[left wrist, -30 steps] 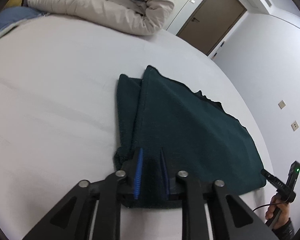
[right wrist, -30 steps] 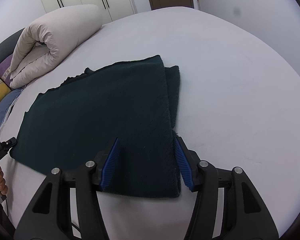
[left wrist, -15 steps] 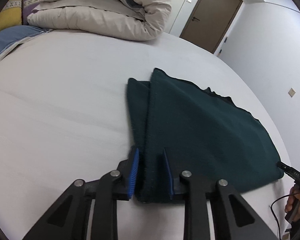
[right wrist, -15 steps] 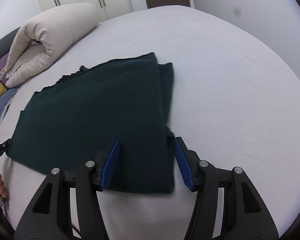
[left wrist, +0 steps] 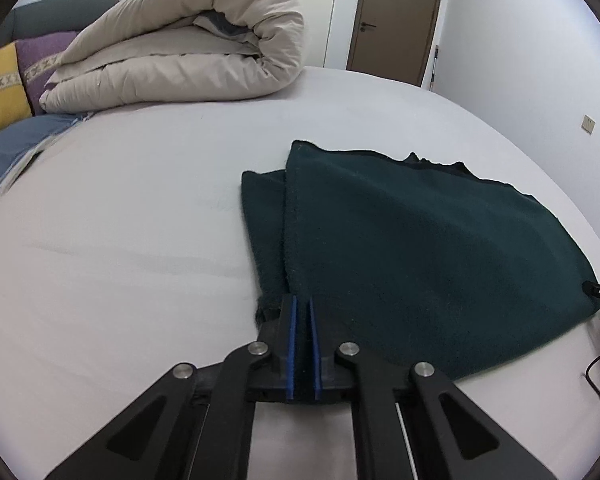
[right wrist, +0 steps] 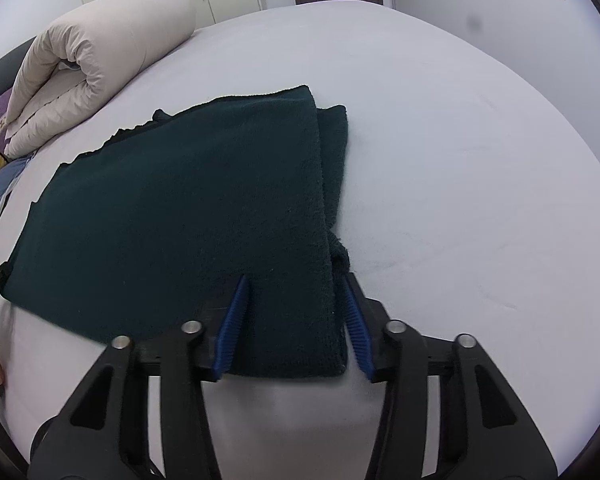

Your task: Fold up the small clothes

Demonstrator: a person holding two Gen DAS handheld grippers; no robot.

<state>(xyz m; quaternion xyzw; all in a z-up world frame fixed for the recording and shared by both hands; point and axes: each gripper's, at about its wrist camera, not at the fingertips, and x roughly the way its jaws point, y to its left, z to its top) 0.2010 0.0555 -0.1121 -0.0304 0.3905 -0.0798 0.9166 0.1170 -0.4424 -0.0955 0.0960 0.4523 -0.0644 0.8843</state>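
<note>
while left claw (left wrist: 302, 312) pinches green cloth (left wrist: 420, 248), bed (left wrist: 120, 220)

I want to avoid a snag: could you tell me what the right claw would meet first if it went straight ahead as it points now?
The dark green fleece garment: the open right claw already straddles its near edge, so it would meet that cloth at once, with the white bedsheet beyond.

Between your left gripper's (left wrist: 302, 312) blue pads you see dark green cloth (left wrist: 420, 256). Beyond your jaws lie a white sheet (left wrist: 120, 220), a beige duvet (left wrist: 188, 52), and a yellow-and-purple cross-patterned pillow (left wrist: 8, 80).
</note>
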